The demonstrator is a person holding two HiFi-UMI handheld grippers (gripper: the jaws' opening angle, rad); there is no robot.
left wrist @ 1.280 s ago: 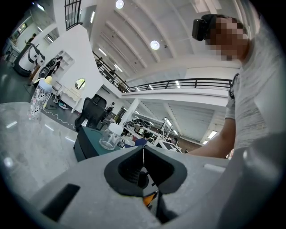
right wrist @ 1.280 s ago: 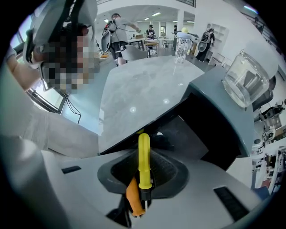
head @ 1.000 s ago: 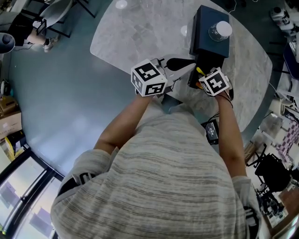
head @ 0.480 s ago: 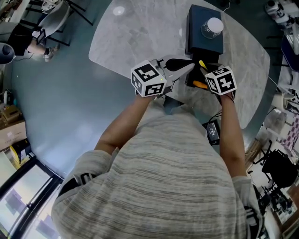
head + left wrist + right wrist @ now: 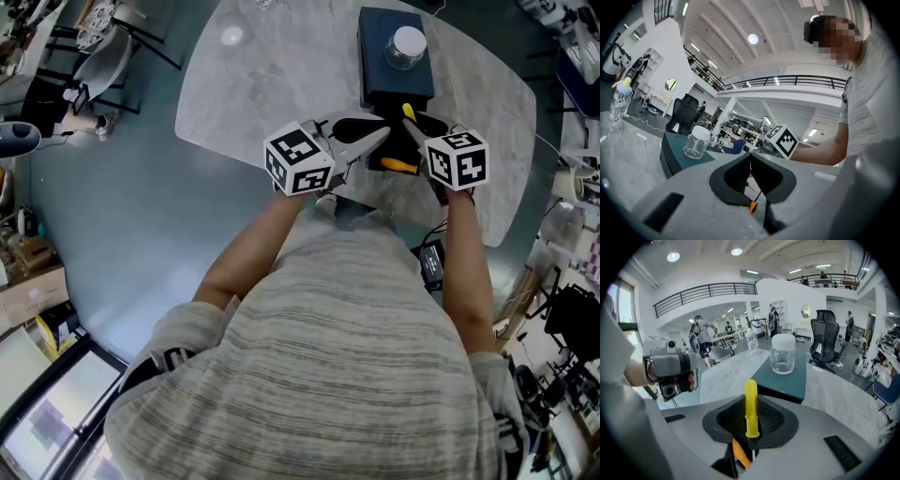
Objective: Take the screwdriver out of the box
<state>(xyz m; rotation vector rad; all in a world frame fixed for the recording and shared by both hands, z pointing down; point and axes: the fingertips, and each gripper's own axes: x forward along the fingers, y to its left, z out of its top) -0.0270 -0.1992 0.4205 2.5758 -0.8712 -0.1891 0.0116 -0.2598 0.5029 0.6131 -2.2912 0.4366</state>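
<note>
Seen from above, a person in a grey striped top stood at a pale, marble-patterned table [image 5: 281,84], holding two claws over the near end of a dark blue-green rectangular box [image 5: 380,80]. The right claw [image 5: 751,398] was clamped on the screwdriver [image 5: 751,411], its ribbed black pads pressing the smooth, round yellow plastic handle, which pointed away from the person. In the head view the tool sat just above the box's near end, to the right of the left claw [image 5: 750,157], whose dark jaws were pressed together with nothing between them. A clear glass jar [image 5: 407,47] with a white lid stood farther off on the box's flat top. An orange piece [image 5: 738,453] showed below the handle; it may have been another tool or part of the claw, as the view was too cramped to tell. The step in hand looked like lifting the screwdriver clear. That seemed best done with a firm squeeze on the slick handle, drawing it straight up until the thin metal shaft cleared the rim, well away from the jar.
</note>
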